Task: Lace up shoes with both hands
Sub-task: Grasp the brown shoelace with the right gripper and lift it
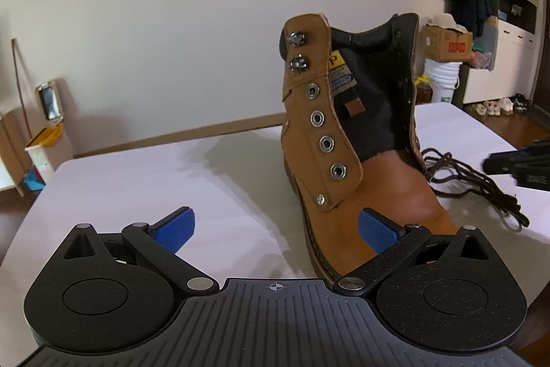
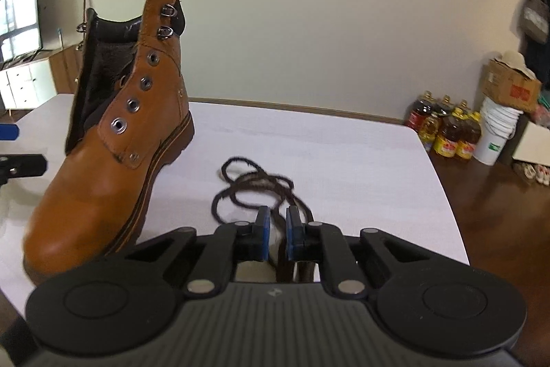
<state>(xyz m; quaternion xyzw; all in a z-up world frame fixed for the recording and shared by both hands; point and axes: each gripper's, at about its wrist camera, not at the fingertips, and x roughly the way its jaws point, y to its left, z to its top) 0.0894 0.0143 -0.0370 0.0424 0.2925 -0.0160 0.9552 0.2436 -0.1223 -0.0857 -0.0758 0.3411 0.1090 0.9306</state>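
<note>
A tan leather boot (image 1: 395, 195) (image 2: 103, 177) stands unlaced on the white table (image 1: 137, 177) (image 2: 343, 153), its eyelets empty and its tongue open. A dark brown lace (image 1: 481, 188) (image 2: 240, 191) lies in loose loops on the table beside the boot. My left gripper (image 1: 276, 229) is open in front of the boot's toe, its right pad (image 1: 378, 231) close to the leather. My right gripper (image 2: 278, 226) hovers over the near end of the lace. Its jaws stand narrow with a slim gap, and a strand runs between them along the right pad (image 2: 294, 226).
Several oil bottles (image 2: 447, 133), a white bucket (image 2: 495, 133) and a cardboard box (image 2: 508, 85) stand on the floor past the table's right edge. A TV (image 2: 19, 19) is at the far left. A small bin (image 1: 44, 140) sits beyond the table's left corner.
</note>
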